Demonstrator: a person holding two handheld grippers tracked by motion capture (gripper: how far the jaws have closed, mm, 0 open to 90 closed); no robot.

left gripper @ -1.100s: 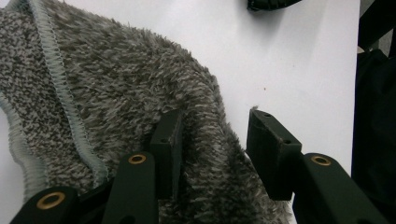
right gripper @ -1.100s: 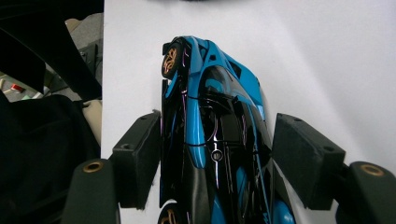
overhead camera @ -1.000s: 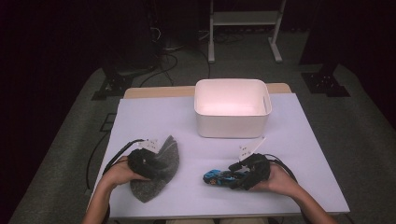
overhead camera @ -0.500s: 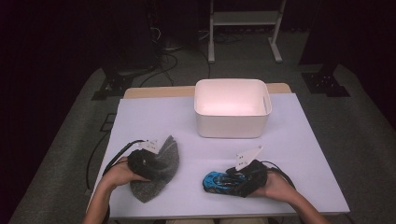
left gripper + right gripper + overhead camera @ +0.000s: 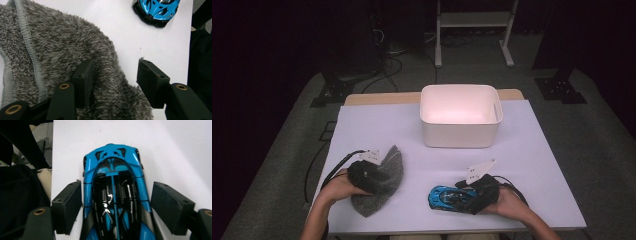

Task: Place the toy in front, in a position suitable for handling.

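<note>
White covering lay over the table [image 5: 522,150], with dark grey floor and blackness around it.

Nearest the person, at about seven o'clock on the table, the left gripper [image 5: 364,176] rested on a grey fuzzy cloth [image 5: 382,185] in the high view. In the left gripper view the cloth [image 5: 62,50] spread from nine to six o'clock, its stitched hem running down the left side. One pad [image 5: 83,81] was sunk in the pile; the other [image 5: 150,82] stood clear over the white surface, touching no more than stray fibres at the cloth's edge. The jaws had just been opening and stood released, with a fold of cloth between them but not pinched.

At about five o'clock on the table, the right gripper [image 5: 474,192] lay over the rear of a blue and black toy car [image 5: 447,197], whose nose pointed toward the cloth. In the right gripper view the car [image 5: 115,195] ran from six up to twelve o'clock between the pads. The left pad [image 5: 67,206] sat just beside the car's flank, and I could not tell whether it touched; the right pad [image 5: 170,206] stood apart from it. These jaws too had just been opening: released, the car resting on the table between them.

Farther off, at twelve o'clock, a white rectangular bin [image 5: 460,117] stood, well apart from both grippers. Behind it stood the legs of a metal stand [image 5: 474,30].
</note>
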